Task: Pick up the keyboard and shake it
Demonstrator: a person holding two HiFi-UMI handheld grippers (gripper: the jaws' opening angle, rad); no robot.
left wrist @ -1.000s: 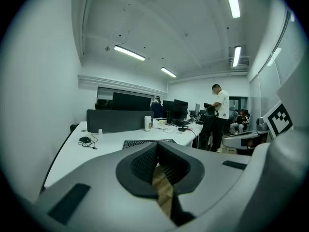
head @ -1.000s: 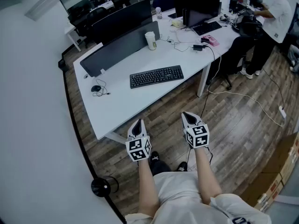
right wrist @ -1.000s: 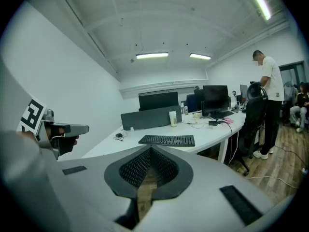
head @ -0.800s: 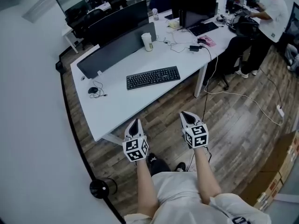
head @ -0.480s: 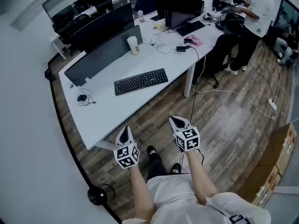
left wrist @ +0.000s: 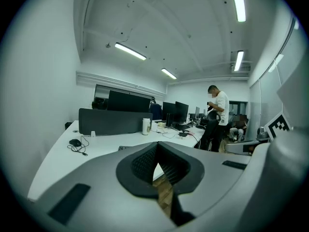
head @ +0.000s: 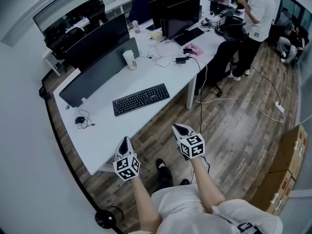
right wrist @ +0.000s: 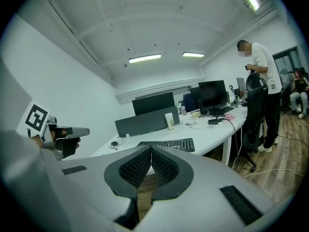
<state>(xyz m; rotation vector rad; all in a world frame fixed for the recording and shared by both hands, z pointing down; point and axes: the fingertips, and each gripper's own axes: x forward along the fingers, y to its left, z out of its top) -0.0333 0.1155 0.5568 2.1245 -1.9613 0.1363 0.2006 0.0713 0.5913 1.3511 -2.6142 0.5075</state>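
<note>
Both grippers hang short of the surface (head: 109, 133), over the wooden floor. The left gripper (head: 125, 141) has its fingers (left wrist: 144, 162) pressed together with nothing between them, and the right gripper (head: 178, 127) is the same: tips touching, empty. The keyboard (head: 141, 99) lies flat on the surface, well apart from both, roughly square to the near edge and a little ahead of the gap between the two grippers.

What worries me from here is the grab itself. Fingers this tightly together would only shove the keyboard along the surface, so they need to part before they reach it. It is a long, thin slab, and I'd guess a pinch at one end alone would let it droop or twist loose once the shaking starts — one gripper on each short end looks safer.

Whether a cable runs off the back I cannot tell; if one does, a hard shake could jerk it taut. The cup (head: 129, 60) stands beyond the keyboard by the divider (head: 97, 72), and the mouse (head: 79, 120) sits off to the left with its cord bunched up — a wide swing might reach either.
</note>
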